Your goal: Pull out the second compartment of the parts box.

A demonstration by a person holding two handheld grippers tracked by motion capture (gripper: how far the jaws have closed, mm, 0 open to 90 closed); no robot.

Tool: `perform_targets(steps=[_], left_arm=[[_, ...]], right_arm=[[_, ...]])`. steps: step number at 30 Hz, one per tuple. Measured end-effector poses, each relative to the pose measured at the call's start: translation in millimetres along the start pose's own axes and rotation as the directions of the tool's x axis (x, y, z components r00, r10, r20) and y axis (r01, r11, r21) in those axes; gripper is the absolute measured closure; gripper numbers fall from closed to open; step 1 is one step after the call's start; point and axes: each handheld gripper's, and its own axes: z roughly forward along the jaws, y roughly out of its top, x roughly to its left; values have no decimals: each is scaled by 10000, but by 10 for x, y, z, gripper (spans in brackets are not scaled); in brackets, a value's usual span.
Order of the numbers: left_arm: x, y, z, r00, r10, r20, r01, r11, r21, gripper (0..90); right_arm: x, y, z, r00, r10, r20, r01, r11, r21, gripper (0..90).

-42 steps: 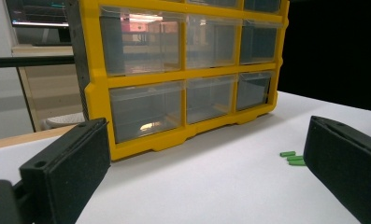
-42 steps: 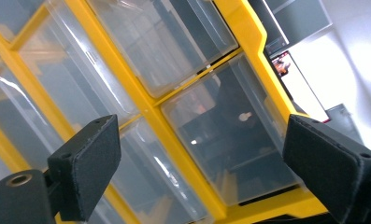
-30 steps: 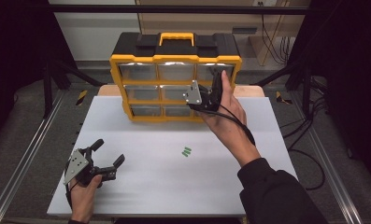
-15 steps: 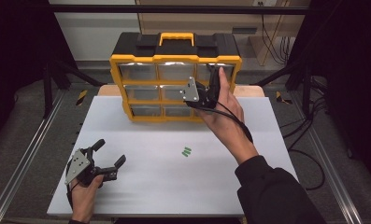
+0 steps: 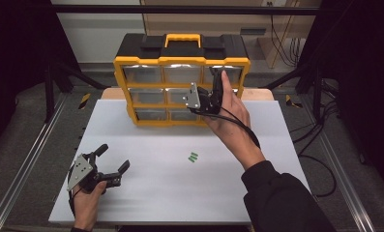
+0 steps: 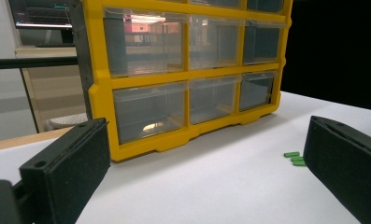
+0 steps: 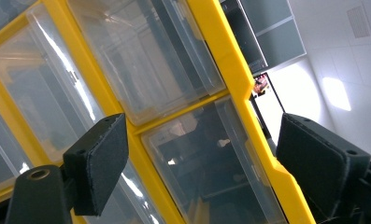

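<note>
— While our right gripper (image 5: 217, 92) is lifted against the front of the yellow drawer cabinet (image 5: 146, 60), what do we have between its jaws?
— Nothing is pinched. In the right gripper view the two black jaws stand wide, and they have just been closing slightly. They straddle a yellow divider of the cabinet and the clear drawer (image 7: 220, 163) beyond it, but the pads press on neither. We cannot tell whether a pad brushes the frame.
— Which drawers are we in front of?
— From the high view, the right-hand column, at about the height of the top and middle rows. The cabinet stands upright at the far edge of the white worktop (image 5: 276, 193), its black top and yellow handle (image 5: 183, 38) above the three rows of clear drawers.
— And our left gripper (image 5: 113, 166)?
— It sits low over the near left corner of the worktop, well apart from the cabinet. Its jaws are spread wide too, with nothing between them; in the left gripper view we look across bare white surface toward the cabinet's lower drawers.
— Anything loose on the worktop?
— A few small green pieces (image 5: 193, 156) lie together near the middle, between the cabinet and our near edge. In the left gripper view they show just beside the right-hand jaw, farther off, touching neither gripper.
— Are the drawers shut?
— As far as we can see, all of them sit flush in the frame. Whatever they hold is too unclear to name through the plastic.
</note>
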Motion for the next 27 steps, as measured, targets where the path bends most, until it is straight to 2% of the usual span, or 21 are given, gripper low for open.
perform_targets(steps=[5, 6, 14, 27], left_arm=[[3, 0, -2, 10000, 13, -14, -13, 10000, 5, 5], [3, 0, -3, 10000, 17, -17, -17, 10000, 11, 5], [-3, 0, 1, 10000, 75, -16, -75, 10000, 33, 5], [-7, 1, 1, 10000, 89, 6, -89, 10000, 27, 5]], right_arm=[[28, 17, -11, 9996, -239, 133, 240, 9997, -96, 202], [32, 24, -13, 9988, -458, 187, 461, 9988, -135, 216], [91, 35, 1, 9933, -991, 597, 1003, 9948, -172, 253], [164, 55, 46, 9829, -1451, 1137, 1461, 9893, -9, 340]])
